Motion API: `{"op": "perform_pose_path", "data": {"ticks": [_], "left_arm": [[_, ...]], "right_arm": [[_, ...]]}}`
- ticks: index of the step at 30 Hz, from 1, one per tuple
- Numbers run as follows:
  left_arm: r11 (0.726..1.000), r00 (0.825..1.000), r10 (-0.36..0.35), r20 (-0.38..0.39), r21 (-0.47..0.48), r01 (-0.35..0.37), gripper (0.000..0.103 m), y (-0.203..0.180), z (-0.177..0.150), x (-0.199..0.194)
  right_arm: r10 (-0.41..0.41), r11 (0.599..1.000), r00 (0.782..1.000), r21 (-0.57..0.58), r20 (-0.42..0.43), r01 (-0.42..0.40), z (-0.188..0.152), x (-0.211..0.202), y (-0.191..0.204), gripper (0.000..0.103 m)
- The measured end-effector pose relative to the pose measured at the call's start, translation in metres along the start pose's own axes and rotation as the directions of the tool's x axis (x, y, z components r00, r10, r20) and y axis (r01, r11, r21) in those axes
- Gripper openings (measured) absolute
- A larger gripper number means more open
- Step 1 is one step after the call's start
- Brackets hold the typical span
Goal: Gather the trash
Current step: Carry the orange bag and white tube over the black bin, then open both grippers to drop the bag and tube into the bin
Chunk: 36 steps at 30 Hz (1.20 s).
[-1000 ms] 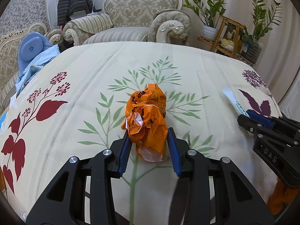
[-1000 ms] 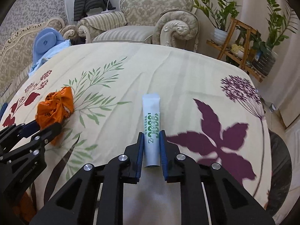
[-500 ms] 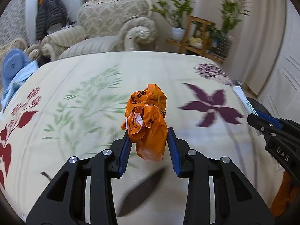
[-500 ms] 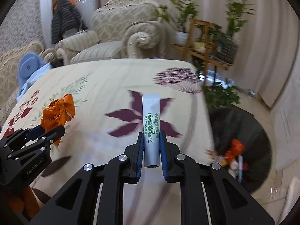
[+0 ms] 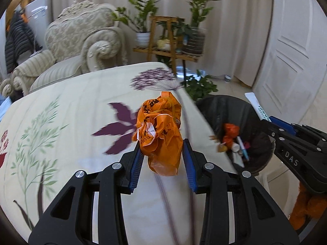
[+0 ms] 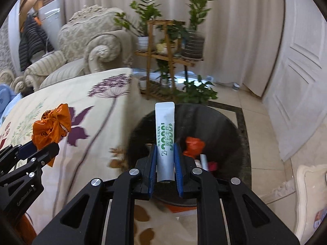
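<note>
Both loads have swung off the floral desk toward the black trash bin. The right hand-held gripper, clamped on the white sachet, now hangs over the bin, ready to drop. The left hand-held gripper, closed on the orange bag, trails beside the bin, above the desk edge.

A cream tablecloth printed with purple leaves and green sprigs covers the tabletop. Behind it stands an ornate beige upholstered armchair with carved scroll arms. Just beside that chair, a wooden slatted plant stand carries potted green plants, one in a white pot. Pale pleated curtains hang along the back wall, and a white panelled door stands at the right. A dark quilted jacket hangs at the far left.
</note>
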<state>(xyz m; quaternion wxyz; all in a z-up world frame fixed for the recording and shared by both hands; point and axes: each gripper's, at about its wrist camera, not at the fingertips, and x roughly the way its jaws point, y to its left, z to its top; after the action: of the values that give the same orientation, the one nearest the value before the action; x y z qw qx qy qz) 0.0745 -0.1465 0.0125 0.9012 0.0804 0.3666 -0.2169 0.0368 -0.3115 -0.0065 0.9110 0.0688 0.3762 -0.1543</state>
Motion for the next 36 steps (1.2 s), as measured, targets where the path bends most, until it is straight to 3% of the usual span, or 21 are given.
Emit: {"op": "perform_pose_path", "data": {"ticks": [12,30,36], "left_arm": [[0.998,1.000,-0.026,-0.017,0.065,0.028,0.037,-0.049,0.015,0.031],[0.995,0.998,-0.034,-0.046,0.092,0.038,0.037,-0.074,0.029,0.059],[0.995,0.998,-0.036,-0.048,0.090,0.040,0.042,-0.075,0.030,0.062]], "right_arm": [[-0.033,0.998,0.999,0.046,-0.010,0.033,0.002,0.016,-0.035,0.018],[-0.046,0.996,0.998,0.071,-0.037,0.048,0.006,0.036,-0.049,0.018],[-0.053,0.996,0.998,0.075,-0.041,0.056,0.007,0.042,-0.051,0.021]]}}
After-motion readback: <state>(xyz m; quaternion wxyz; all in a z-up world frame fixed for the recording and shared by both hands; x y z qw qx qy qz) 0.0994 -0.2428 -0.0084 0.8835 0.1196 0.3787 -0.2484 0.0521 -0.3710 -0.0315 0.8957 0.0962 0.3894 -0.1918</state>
